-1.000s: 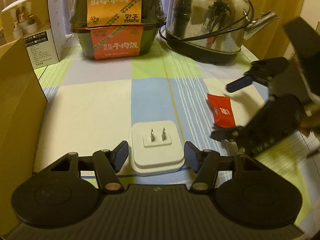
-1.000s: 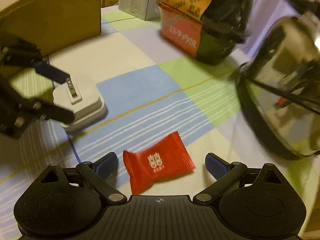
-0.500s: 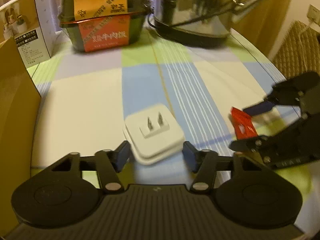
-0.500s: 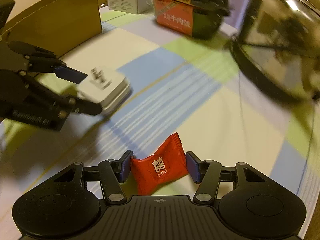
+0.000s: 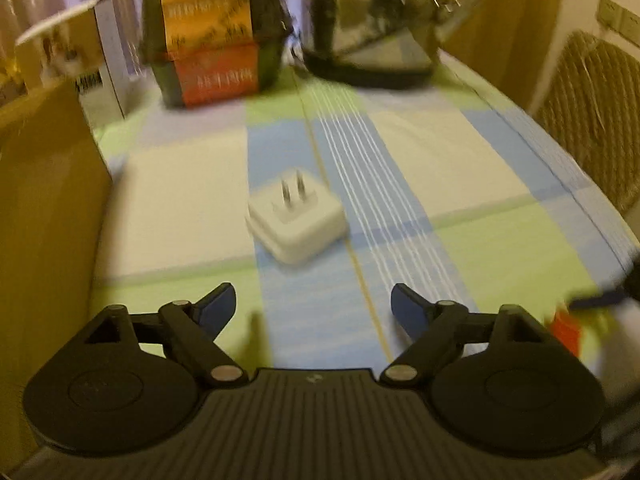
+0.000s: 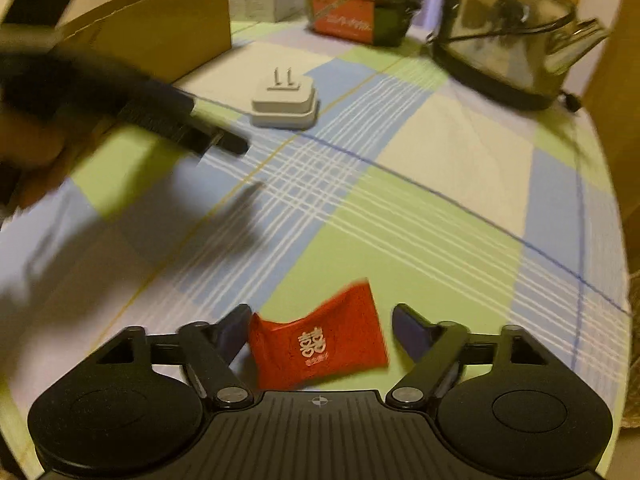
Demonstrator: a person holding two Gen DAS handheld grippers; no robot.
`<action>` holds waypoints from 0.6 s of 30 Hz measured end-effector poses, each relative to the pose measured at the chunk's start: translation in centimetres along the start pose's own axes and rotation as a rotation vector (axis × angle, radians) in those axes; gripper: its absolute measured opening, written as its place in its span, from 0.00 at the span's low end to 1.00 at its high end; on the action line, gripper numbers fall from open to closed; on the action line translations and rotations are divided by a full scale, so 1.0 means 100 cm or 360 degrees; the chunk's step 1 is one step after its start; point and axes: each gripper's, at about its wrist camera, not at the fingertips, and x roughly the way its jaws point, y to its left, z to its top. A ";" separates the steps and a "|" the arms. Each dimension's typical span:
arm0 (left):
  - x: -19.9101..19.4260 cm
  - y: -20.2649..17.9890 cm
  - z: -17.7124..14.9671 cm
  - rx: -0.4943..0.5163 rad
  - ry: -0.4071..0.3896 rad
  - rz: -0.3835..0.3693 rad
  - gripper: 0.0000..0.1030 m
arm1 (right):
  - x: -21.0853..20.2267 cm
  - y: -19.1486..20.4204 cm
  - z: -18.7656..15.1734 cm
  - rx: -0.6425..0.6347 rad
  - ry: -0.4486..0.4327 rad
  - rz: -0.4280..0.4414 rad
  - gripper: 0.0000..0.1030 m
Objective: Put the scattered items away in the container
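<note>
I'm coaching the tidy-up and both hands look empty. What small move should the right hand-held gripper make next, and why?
Probably close the right hand-held gripper on the red candy packet. Its jaws stand open with the packet between them, one finger beside the packet's edge, the other clear of it. The cardboard box waits across the table.

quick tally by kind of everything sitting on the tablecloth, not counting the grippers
white plug adapter: 1
red candy packet: 1
cardboard box: 1
steel kettle: 1
black boxed meal with orange label: 1
small white carton: 1
Total: 6
</note>
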 end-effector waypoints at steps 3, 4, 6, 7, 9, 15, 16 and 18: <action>0.022 -0.001 0.019 0.0061 -0.0019 0.0040 0.83 | 0.001 -0.004 -0.005 0.0037 -0.0002 -0.0001 0.80; 0.031 -0.002 0.023 0.0094 -0.0004 0.0058 0.83 | 0.001 -0.005 -0.006 0.0039 -0.0003 -0.0009 0.80; 0.048 0.000 0.029 0.0120 0.0044 0.0064 0.83 | 0.001 -0.007 -0.010 0.0055 -0.0009 -0.0014 0.80; 0.055 0.001 0.030 0.0118 0.0073 0.0065 0.83 | 0.001 -0.008 -0.012 0.0070 -0.0008 -0.0012 0.80; 0.064 0.006 0.030 0.0097 0.0098 0.0048 0.80 | 0.001 -0.010 -0.016 0.0101 -0.0016 -0.0009 0.80; 0.054 0.007 0.015 0.0082 0.0123 -0.0023 0.73 | -0.001 -0.015 -0.021 0.0162 -0.0040 0.0016 0.80; 0.049 0.006 0.011 0.0084 0.0133 -0.0034 0.73 | -0.001 -0.016 -0.020 0.0174 -0.0039 0.0020 0.80; 0.033 0.003 0.000 0.0096 0.0143 -0.0061 0.73 | -0.002 -0.019 -0.019 0.0202 -0.0033 0.0032 0.80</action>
